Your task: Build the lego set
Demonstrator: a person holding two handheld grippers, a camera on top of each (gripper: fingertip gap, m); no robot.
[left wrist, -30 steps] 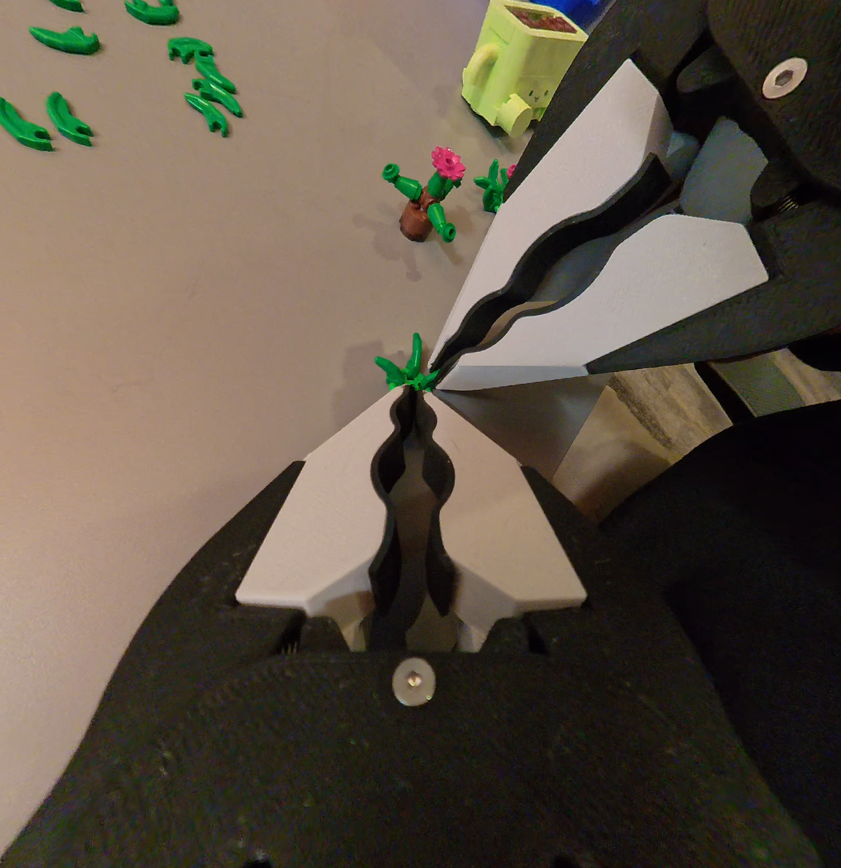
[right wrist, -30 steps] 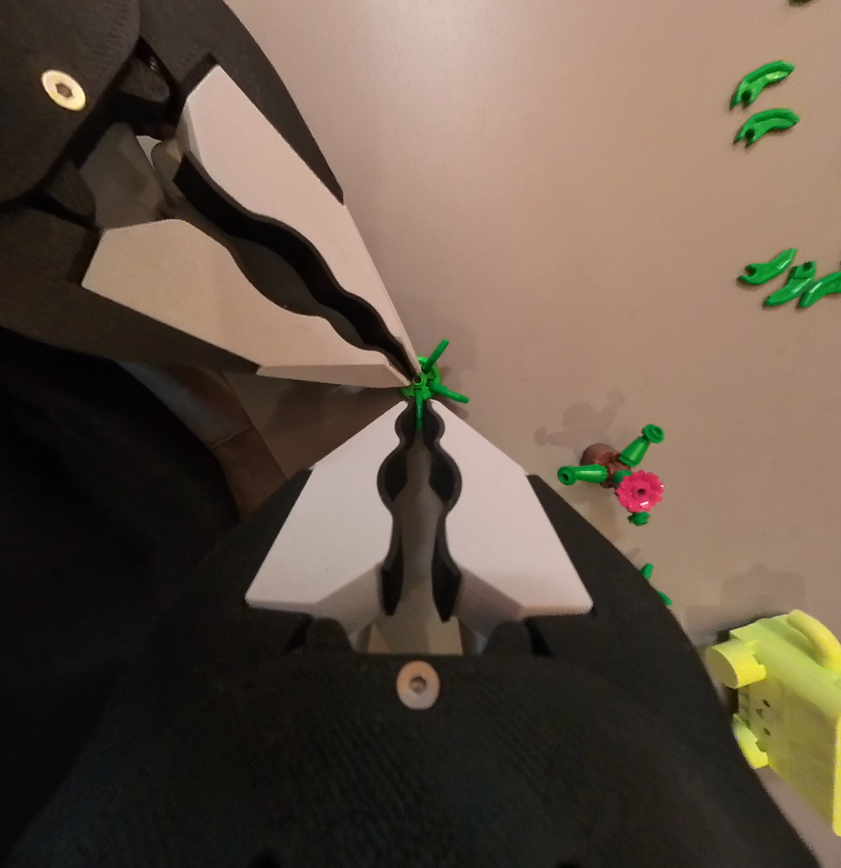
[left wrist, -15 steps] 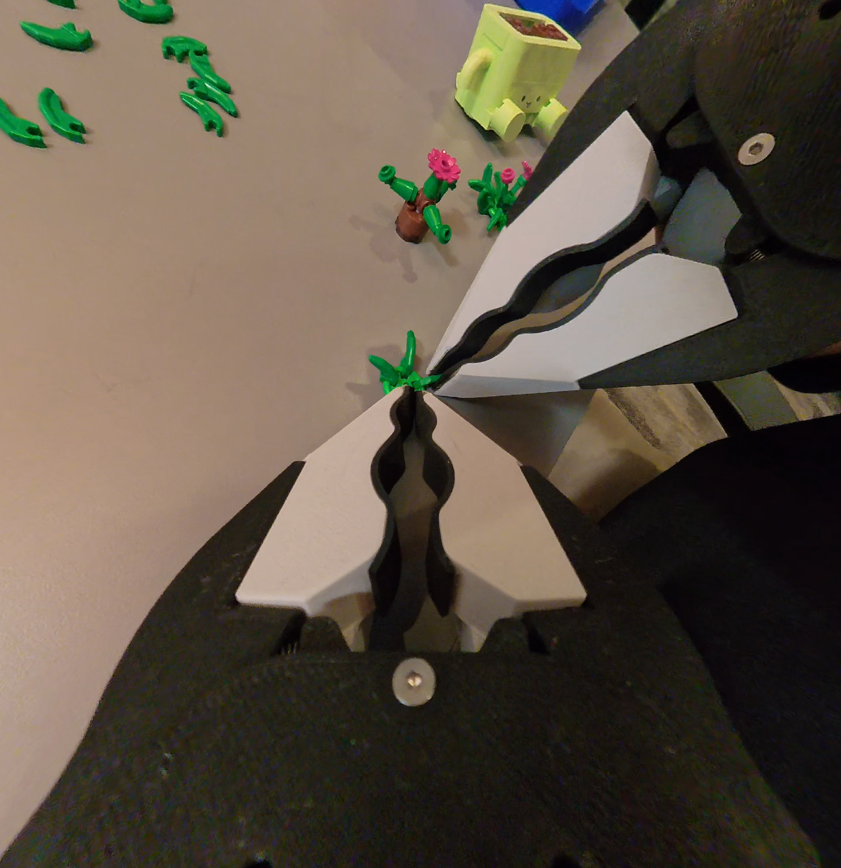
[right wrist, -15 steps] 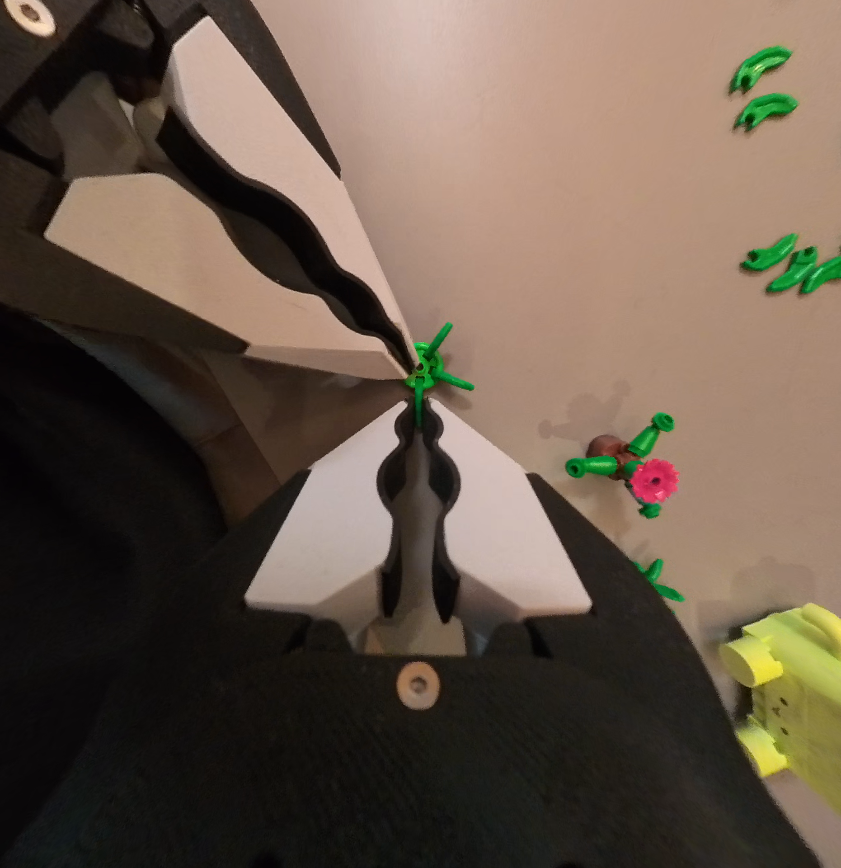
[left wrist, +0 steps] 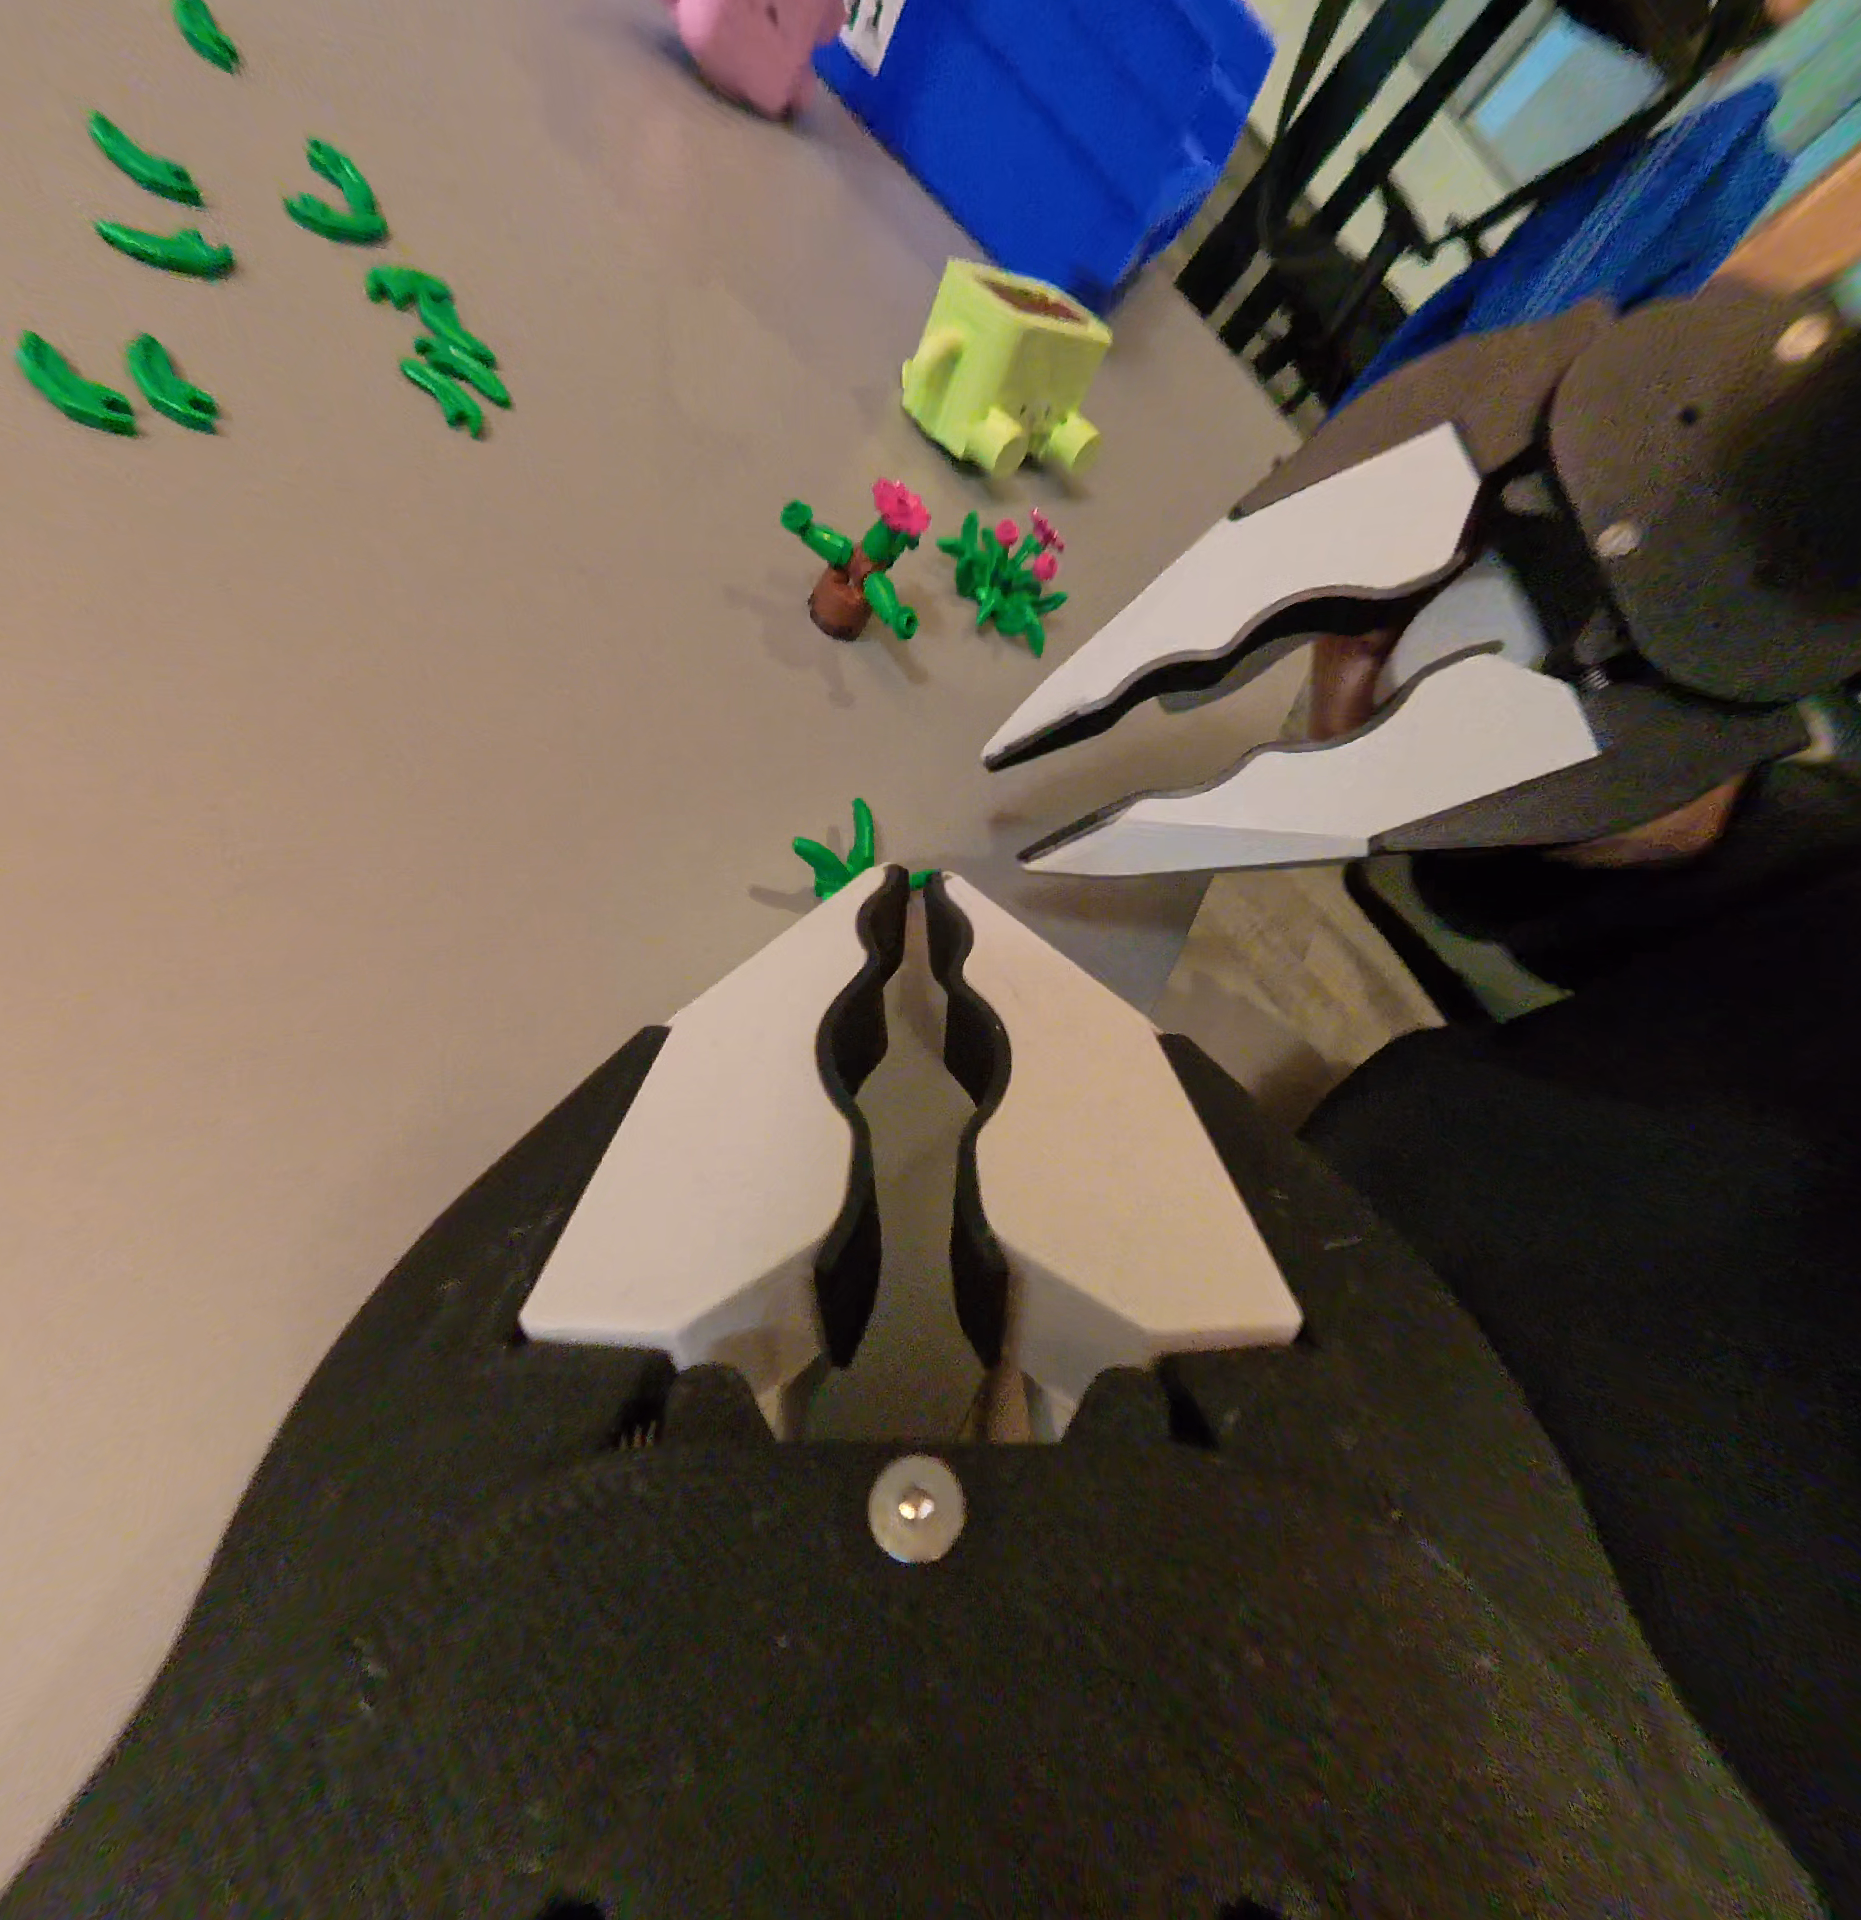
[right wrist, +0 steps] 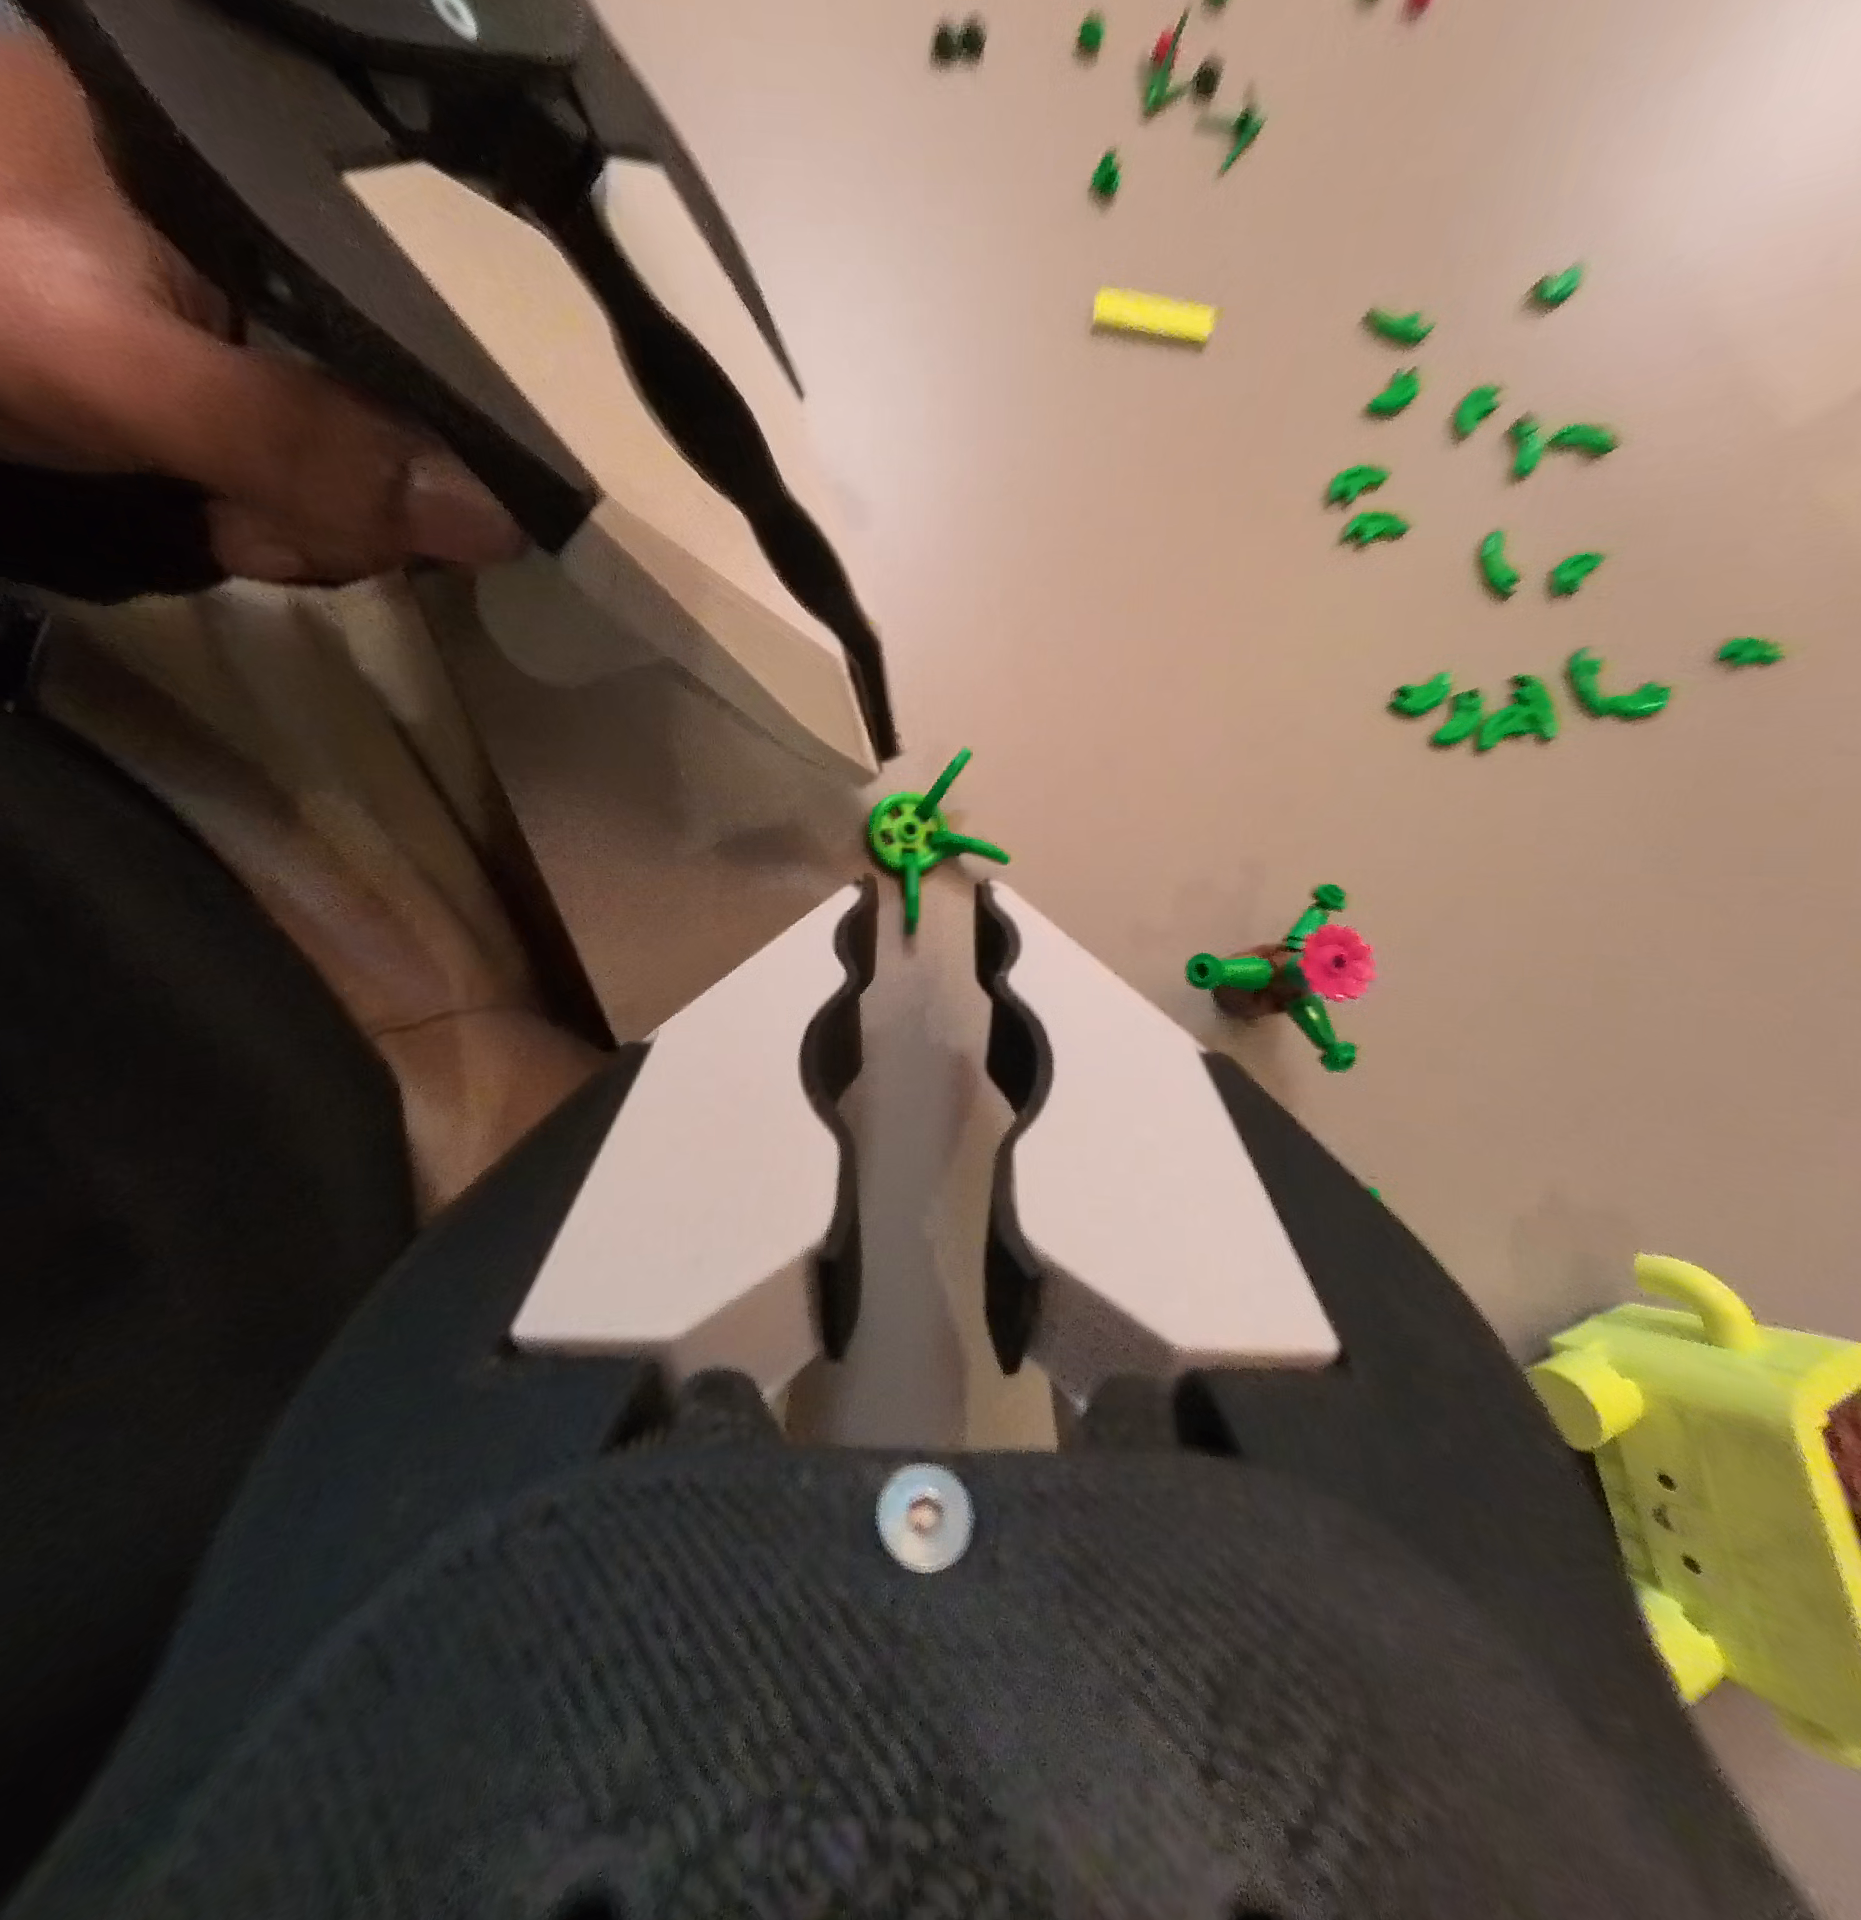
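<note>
- Left tongs (left wrist: pixel 907 881) are nearly closed, their tips pinching the small green stem piece (left wrist: pixel 841 854) held above the grey surface (left wrist: pixel 386 779); two leaves stick out past the left tip.
- Right tongs (right wrist: pixel 923 896) are released, tips apart with a clear gap; the green stem piece (right wrist: pixel 918 831) sits just beyond that gap, one thin prong reaching down between the tips without touching either.
- From the left wrist view, the right tongs (left wrist: pixel 1009 810) stand off to the right of the piece, near it but apart.
- From the right wrist view, the left tongs (right wrist: pixel 884 743) come in from the upper left with a hand (right wrist: pixel 230 416) behind them, their tips at the piece's round hub.
- Farther out lies a small brown pot with green stems and a pink flower (left wrist: pixel 866 566), tipped on its side, and just beside it a clump of green leaves with pink blooms (left wrist: pixel 1004 571).
- Beyond these stands a lime-green block planter (left wrist: pixel 999 374) with a handle.
- Loose green leaf pieces (left wrist: pixel 443 343) lie scattered well apart to the far left; a yellow bar (right wrist: pixel 1152 317) lies among them.
- Farthest back are a pink block (left wrist: pixel 760 47) and a blue bin (left wrist: pixel 1040 125); the bin carries a white label, too blurred to make out.
</note>
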